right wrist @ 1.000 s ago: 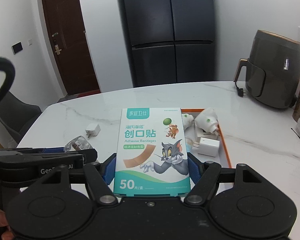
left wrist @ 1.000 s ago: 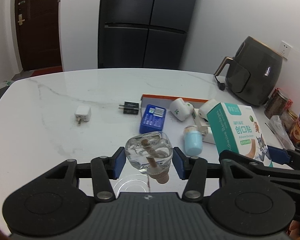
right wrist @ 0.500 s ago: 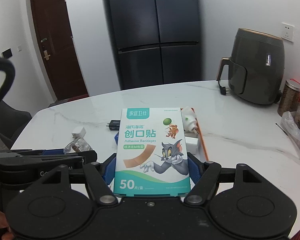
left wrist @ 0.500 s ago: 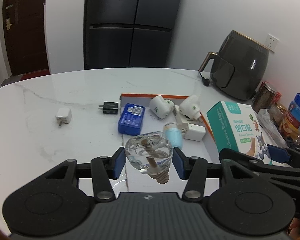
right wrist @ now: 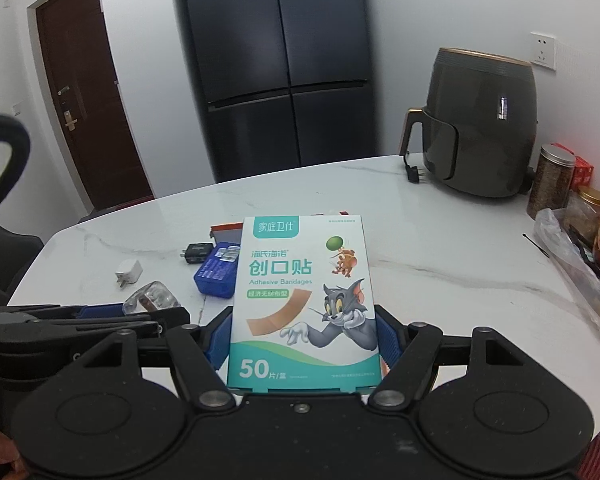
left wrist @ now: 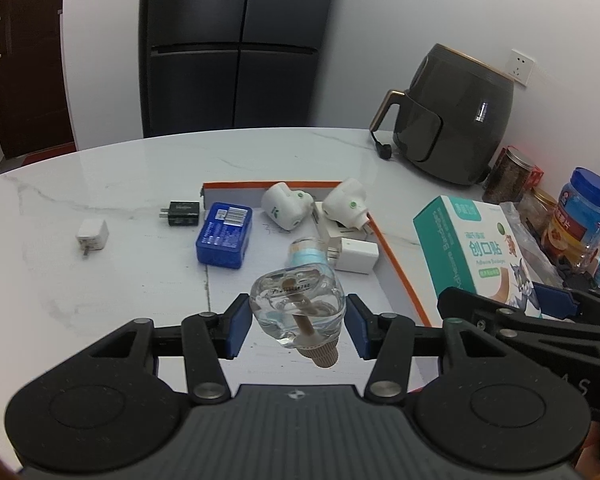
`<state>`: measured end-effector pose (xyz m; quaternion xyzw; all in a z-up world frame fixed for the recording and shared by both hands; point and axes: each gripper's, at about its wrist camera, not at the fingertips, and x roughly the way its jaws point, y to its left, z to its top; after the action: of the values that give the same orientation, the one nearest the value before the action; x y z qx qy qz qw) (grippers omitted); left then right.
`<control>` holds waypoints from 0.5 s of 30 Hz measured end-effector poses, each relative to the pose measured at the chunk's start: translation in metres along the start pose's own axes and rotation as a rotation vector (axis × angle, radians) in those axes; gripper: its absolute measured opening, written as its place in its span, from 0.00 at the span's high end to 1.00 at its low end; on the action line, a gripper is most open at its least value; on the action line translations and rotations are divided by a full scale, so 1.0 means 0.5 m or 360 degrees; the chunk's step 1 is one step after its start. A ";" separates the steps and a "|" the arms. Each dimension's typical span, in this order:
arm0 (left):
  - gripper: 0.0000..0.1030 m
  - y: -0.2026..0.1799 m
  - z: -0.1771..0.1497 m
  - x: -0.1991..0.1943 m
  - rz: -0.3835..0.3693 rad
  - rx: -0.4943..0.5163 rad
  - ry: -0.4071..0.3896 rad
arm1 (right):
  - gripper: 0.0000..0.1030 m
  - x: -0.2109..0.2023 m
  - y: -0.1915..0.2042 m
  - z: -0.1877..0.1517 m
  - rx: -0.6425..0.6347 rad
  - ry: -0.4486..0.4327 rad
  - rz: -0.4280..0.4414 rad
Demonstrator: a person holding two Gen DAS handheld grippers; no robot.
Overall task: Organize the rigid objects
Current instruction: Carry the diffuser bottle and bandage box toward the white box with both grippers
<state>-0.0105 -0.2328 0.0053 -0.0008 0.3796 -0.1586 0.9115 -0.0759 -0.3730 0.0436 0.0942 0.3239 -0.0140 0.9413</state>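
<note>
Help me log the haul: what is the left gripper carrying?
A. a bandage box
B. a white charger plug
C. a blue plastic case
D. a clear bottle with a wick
D: the left gripper is clamped on the clear bottle, its wick and tan cap showing.

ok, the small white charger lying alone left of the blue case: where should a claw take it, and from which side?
Grip the white charger across its two flat side faces, coming from above. It lies flat on the table with its prongs pointing toward the camera, so keep the fingers off that end. The sides are parallel and open: the black charger and blue case sit well clear, to its right in the left wrist view.
</note>
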 end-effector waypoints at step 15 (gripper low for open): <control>0.50 -0.013 0.006 0.029 0.0015 -0.0001 0.0034 | 0.19 0.026 -0.018 0.006 0.0001 0.0029 0.0005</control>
<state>-0.0006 -0.2433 -0.0015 0.0026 0.3894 -0.1542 0.9081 -0.0647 -0.3819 0.0364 0.0950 0.3322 -0.0116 0.9384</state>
